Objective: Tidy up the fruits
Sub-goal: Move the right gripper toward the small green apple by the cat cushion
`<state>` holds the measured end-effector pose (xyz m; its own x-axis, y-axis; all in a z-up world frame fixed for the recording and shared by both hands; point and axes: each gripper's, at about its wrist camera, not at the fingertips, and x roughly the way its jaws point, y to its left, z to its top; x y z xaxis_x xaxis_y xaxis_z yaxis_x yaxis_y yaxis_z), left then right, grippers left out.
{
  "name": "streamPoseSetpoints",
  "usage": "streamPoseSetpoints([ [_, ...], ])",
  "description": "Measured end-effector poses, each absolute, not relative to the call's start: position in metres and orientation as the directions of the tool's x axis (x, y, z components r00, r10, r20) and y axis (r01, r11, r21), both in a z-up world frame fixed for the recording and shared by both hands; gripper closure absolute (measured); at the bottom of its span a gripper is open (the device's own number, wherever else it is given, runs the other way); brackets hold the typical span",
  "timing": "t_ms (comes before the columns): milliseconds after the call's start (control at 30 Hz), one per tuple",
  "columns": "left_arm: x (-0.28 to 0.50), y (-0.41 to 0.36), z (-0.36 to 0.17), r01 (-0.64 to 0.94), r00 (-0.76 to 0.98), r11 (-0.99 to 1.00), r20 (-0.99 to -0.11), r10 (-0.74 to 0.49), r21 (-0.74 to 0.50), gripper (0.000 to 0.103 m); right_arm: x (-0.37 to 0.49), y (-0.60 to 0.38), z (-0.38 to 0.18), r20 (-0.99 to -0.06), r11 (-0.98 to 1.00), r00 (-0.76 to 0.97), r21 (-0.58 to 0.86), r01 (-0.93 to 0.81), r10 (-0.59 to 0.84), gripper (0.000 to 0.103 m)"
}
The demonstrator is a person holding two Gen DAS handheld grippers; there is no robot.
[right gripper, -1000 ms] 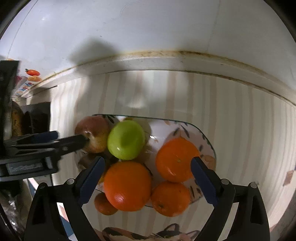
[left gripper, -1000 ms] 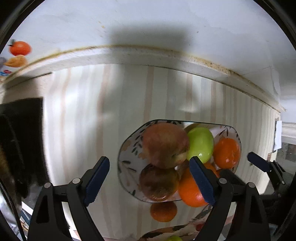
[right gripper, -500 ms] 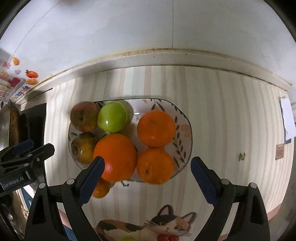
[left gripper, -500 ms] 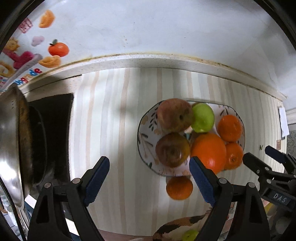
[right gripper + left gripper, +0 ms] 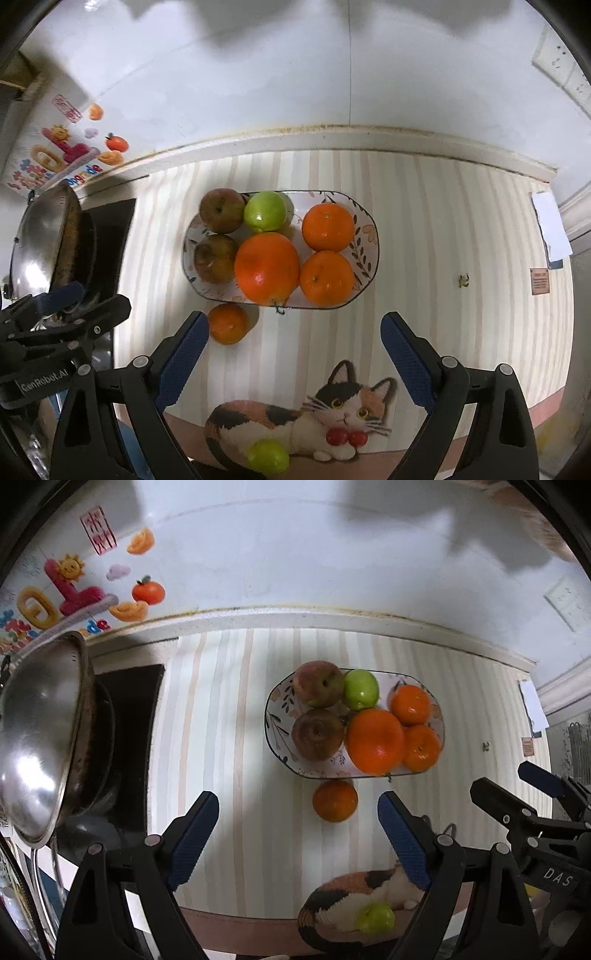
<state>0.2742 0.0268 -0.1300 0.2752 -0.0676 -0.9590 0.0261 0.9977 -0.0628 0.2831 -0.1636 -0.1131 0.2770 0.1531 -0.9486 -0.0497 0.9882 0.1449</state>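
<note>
A patterned oval plate (image 5: 280,709) (image 5: 365,229) on the striped counter holds two reddish-brown apples (image 5: 317,688) (image 5: 216,258), a green apple (image 5: 361,689) (image 5: 265,211), a large orange (image 5: 375,741) (image 5: 266,267) and two smaller oranges (image 5: 410,705) (image 5: 327,227). A small orange (image 5: 335,800) (image 5: 227,323) lies on the counter just in front of the plate. A small green fruit (image 5: 376,918) (image 5: 268,457) lies on the cat picture near the front edge. My left gripper (image 5: 298,840) and right gripper (image 5: 291,363) are open, empty, raised above the counter in front of the plate.
A steel wok (image 5: 40,734) (image 5: 44,240) stands on a black stove at the left. A white wall with colourful stickers (image 5: 74,587) runs behind the counter. A calico cat picture (image 5: 314,413) marks the mat near the counter's front edge.
Both grippers have pulled back and up from the plate. The plate and fruit look smaller, and the wok, the stickers and the cat picture have come into view.
</note>
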Motion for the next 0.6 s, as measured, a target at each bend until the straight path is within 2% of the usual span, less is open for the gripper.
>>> streamPoseSetpoints([
  [300, 0.232, 0.023, -0.086, 0.05, 0.383, 0.997, -0.921, -0.07, -0.055, 0.015, 0.243, -0.162, -0.065, -0.917, 0.988, 0.366, 0.142, -0.065, 0.156, 0.007],
  [600, 0.21, 0.029, -0.061, 0.045, 0.427, 0.994, -0.898, -0.107, -0.097, 0.015, 0.212, -0.16, -0.035, -0.891, 0.986, 0.422, 0.152, -0.067, 0.166, 0.007],
])
